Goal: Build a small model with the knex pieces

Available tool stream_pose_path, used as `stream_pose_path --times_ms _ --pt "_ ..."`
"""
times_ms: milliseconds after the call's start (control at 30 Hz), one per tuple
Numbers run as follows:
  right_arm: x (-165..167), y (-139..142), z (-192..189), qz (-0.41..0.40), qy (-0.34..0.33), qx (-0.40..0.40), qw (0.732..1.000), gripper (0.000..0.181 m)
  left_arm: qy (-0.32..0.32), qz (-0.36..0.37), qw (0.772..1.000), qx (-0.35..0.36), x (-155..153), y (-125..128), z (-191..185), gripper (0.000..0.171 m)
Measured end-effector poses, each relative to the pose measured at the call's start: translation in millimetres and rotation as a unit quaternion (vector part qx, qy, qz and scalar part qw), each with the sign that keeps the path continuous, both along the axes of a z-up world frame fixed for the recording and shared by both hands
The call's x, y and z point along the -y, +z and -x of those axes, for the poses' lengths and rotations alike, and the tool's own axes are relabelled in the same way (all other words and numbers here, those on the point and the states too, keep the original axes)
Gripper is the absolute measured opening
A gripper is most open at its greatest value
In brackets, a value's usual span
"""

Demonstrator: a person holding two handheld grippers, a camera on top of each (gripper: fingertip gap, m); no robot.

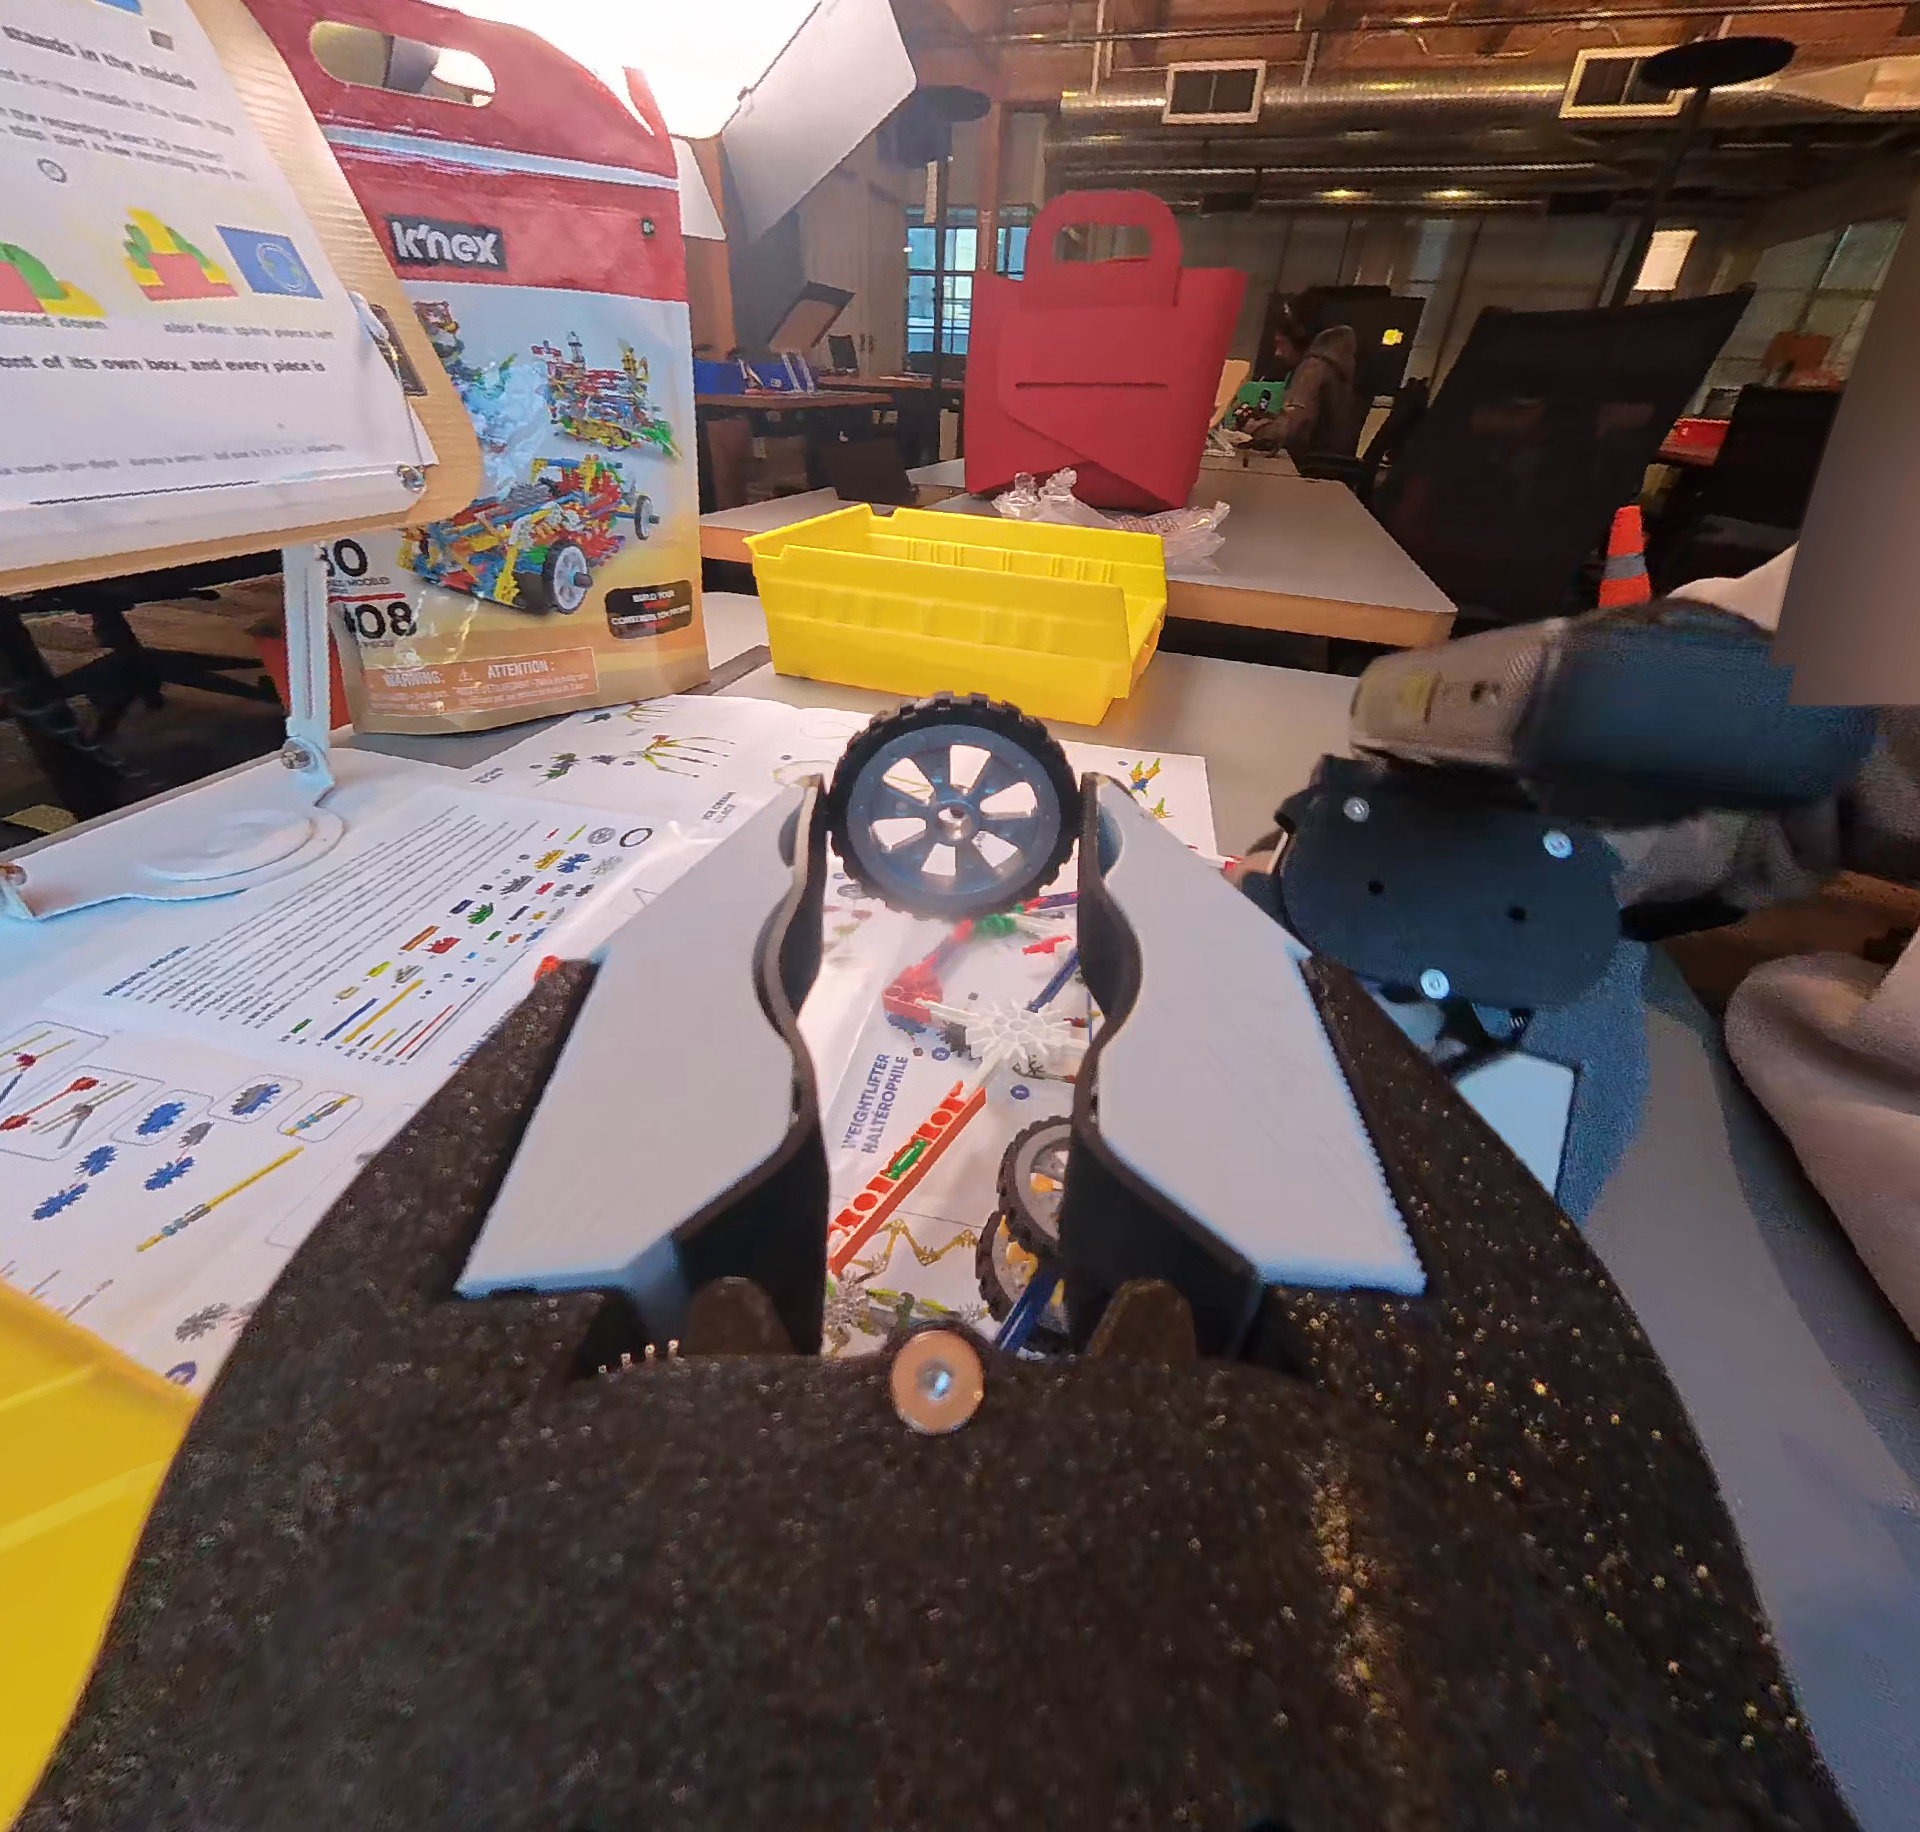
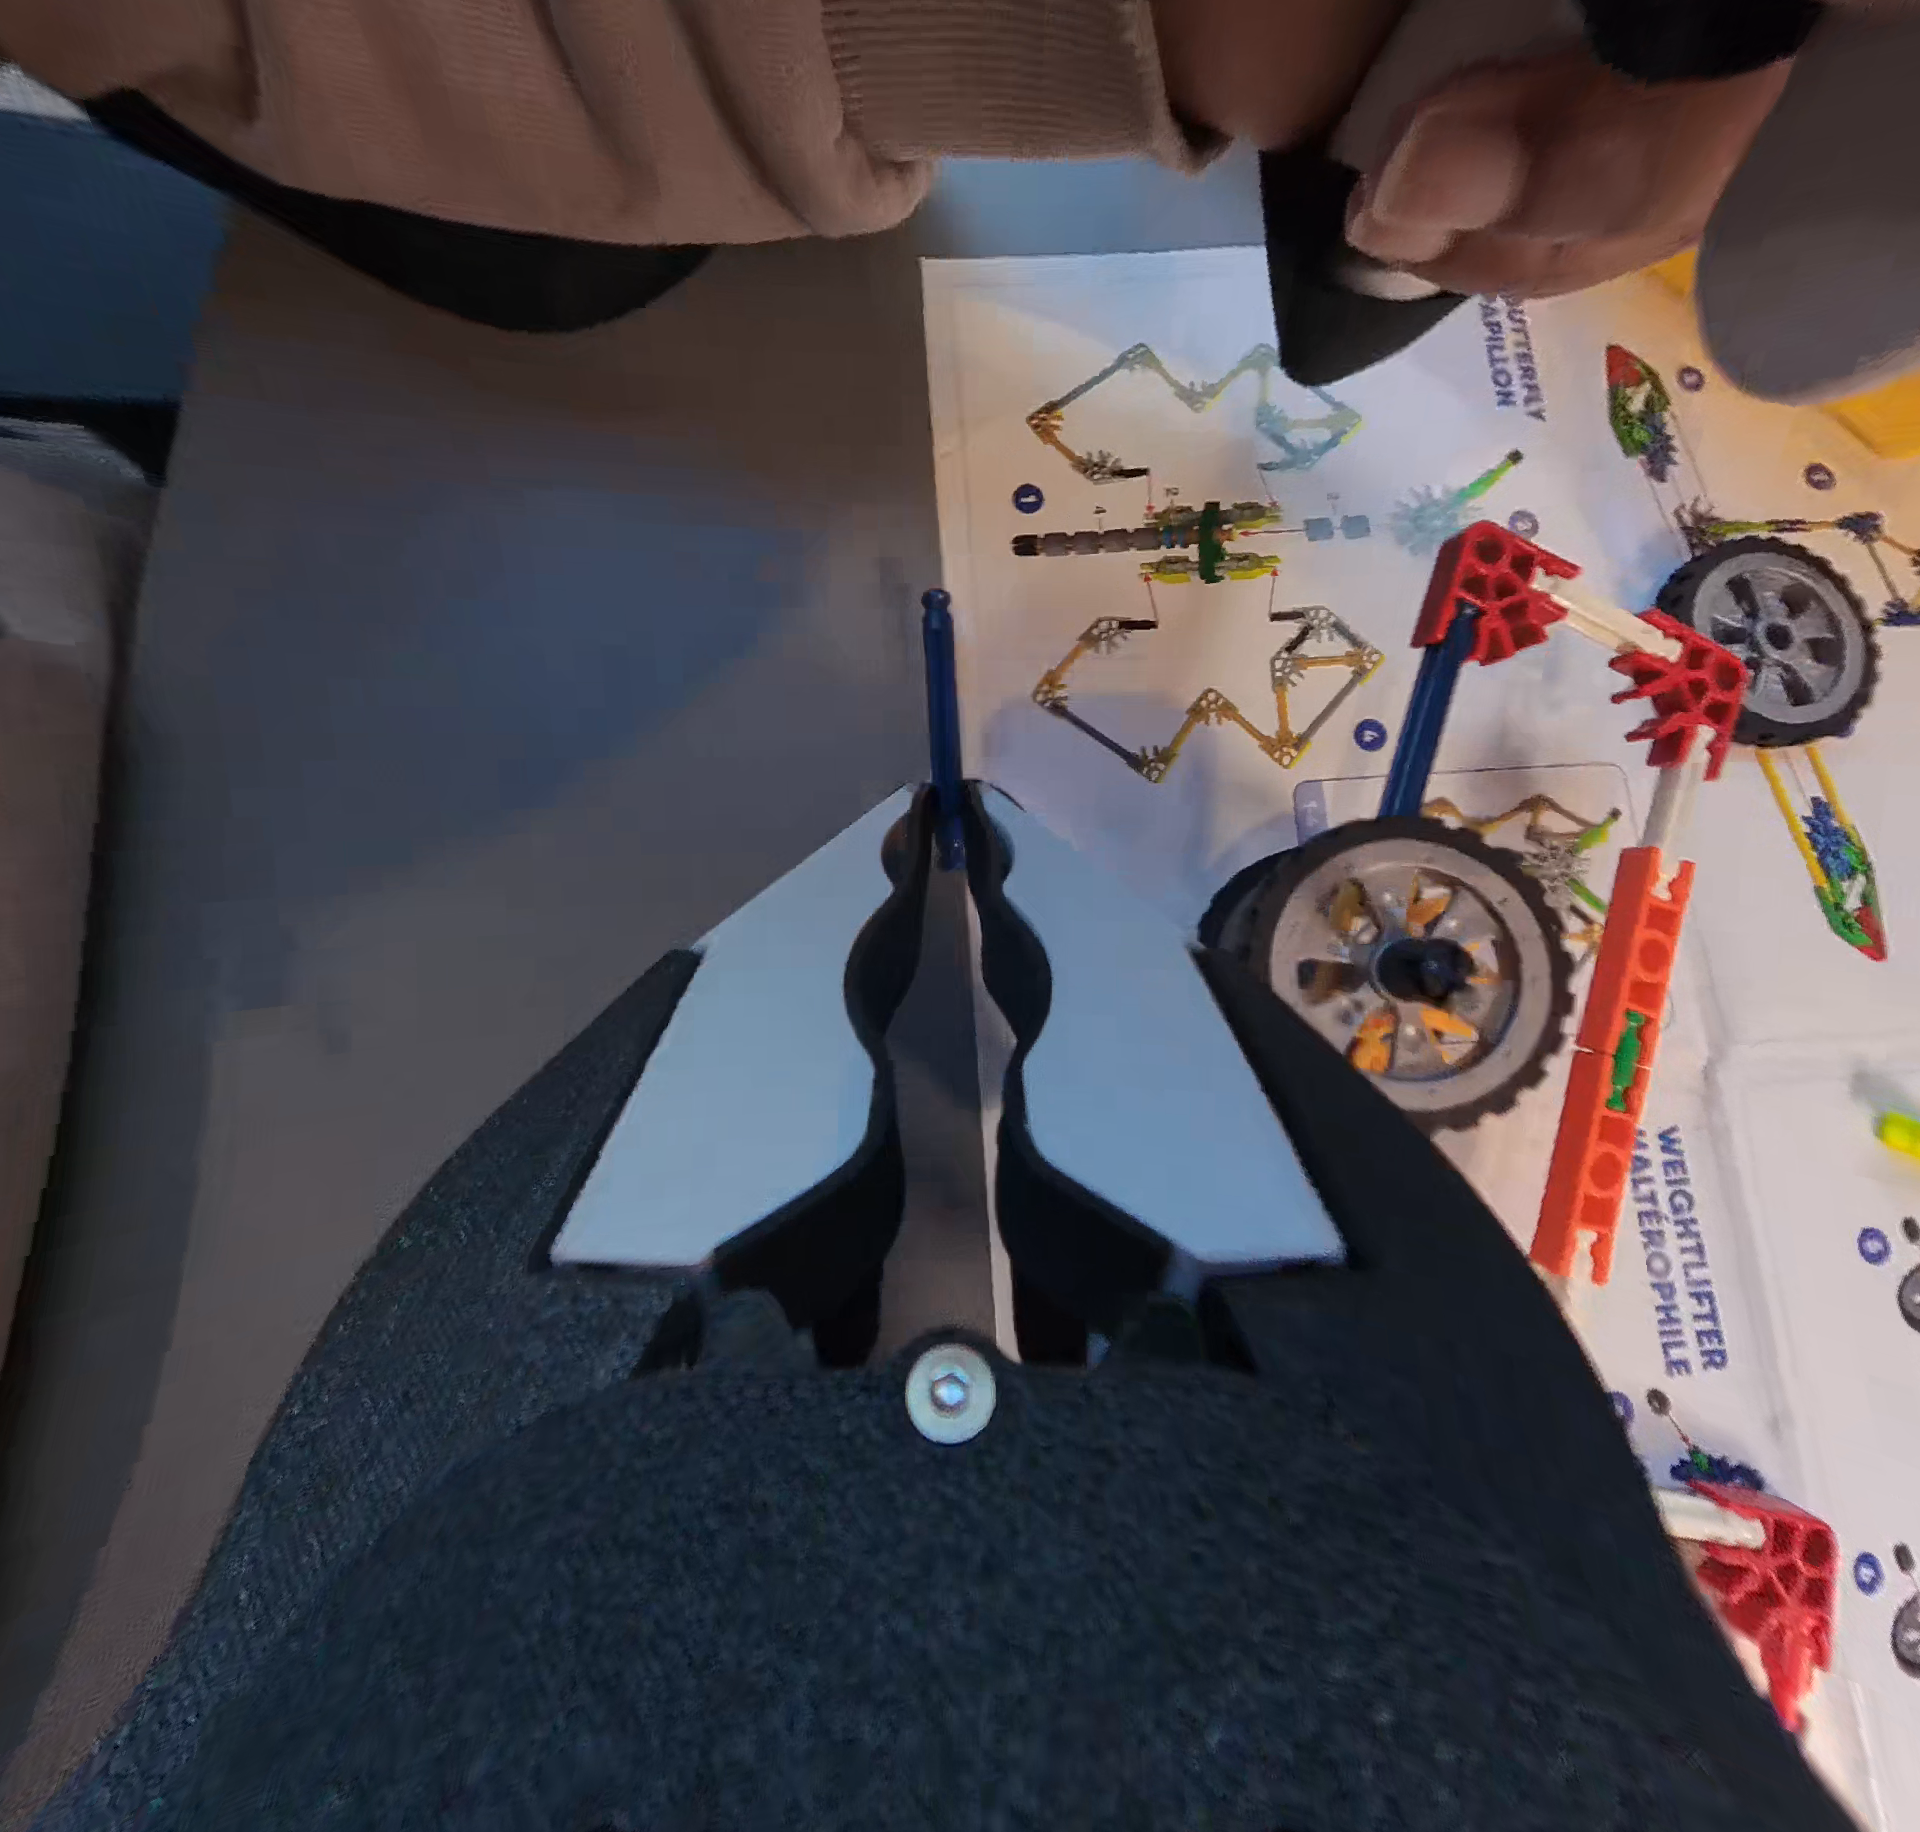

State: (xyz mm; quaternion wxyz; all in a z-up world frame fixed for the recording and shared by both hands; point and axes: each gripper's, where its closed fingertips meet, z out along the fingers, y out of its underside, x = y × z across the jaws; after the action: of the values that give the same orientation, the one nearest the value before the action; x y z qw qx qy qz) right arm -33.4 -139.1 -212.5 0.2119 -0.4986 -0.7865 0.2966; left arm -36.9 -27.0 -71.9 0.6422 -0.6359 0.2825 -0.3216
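Two grippers, two small parts. My left gripper (image 1: 953,811) pinches a black toy wheel (image 1: 953,808) by its tyre, upright above the instruction sheet (image 1: 416,909); a steady squeeze should keep it level. My right gripper (image 2: 948,826) points down, clamped on a thin blue rod (image 2: 940,712) beside the half-built wheeled model (image 2: 1475,847).
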Motion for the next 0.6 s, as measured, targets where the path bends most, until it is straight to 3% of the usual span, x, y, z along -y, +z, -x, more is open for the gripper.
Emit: stream_pose_path --times_ms 133,333,500,600 --pt "-18 34 -37 0.023 0.037 -0.049 0.998 0.003 -0.039 -0.001 0.999 -0.005 10 -2 -13 0.046" --pt "-84 77 -95 0.014 -0.039 -0.117 0.992 0.003 -0.117 0.011 0.993 -0.021 30 -16 -46 0.046" --pt "-87 98 -107 0.022 -0.039 -0.168 0.985 0.003 -0.155 0.021 0.987 -0.043 41 -28 -75 0.046" --pt "-84 96 -105 0.027 -0.032 -0.168 0.985 0.003 -0.163 0.019 0.985 -0.056 45 -32 -85 0.046"
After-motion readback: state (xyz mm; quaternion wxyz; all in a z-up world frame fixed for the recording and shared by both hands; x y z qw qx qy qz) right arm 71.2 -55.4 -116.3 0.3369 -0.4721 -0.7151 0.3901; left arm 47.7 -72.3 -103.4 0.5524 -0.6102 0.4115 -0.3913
